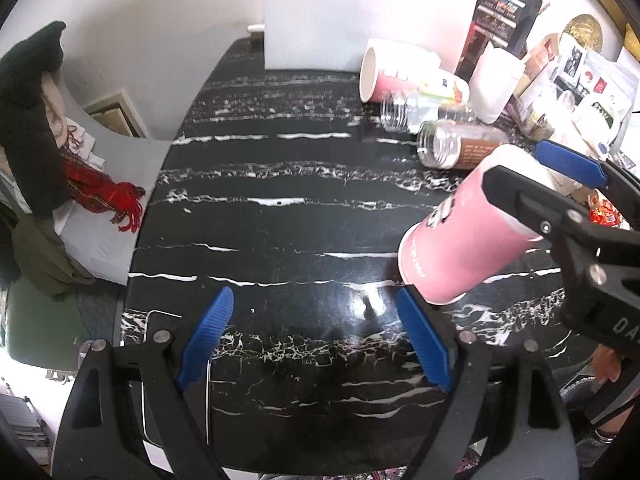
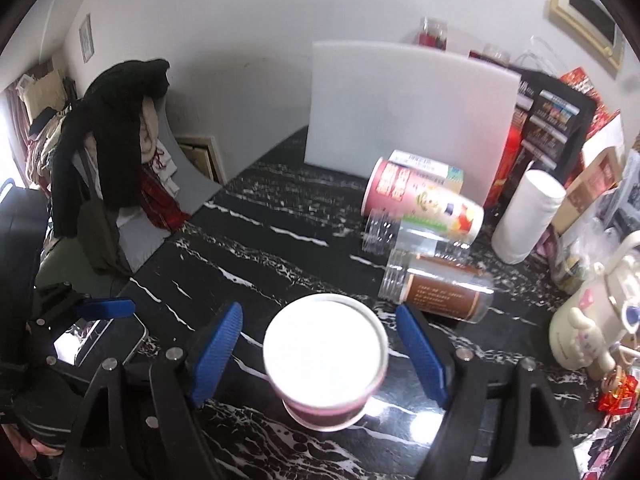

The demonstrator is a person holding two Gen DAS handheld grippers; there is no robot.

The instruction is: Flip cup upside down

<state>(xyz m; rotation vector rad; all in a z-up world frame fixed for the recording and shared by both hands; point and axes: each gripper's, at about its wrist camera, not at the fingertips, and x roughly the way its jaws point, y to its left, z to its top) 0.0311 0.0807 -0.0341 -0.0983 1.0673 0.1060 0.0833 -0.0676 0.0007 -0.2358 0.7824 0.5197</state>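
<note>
A pink paper cup (image 1: 460,240) stands upside down on the black marble table (image 1: 280,208), its white base up. In the right wrist view the cup (image 2: 326,356) sits between my right gripper's (image 2: 320,354) open blue fingers (image 2: 216,352), which do not touch it. The right gripper also shows in the left wrist view (image 1: 532,176), straddling the cup's top. My left gripper (image 1: 316,340) is open and empty, low over the table just left of the cup.
Two clear plastic jars (image 2: 436,288) and a printed paper cup (image 2: 420,200) lie on their sides at the back right. A white roll (image 2: 528,216), a white board (image 2: 408,116), a cream teapot (image 2: 592,320) and boxes crowd the right. A phone (image 2: 100,340) lies left.
</note>
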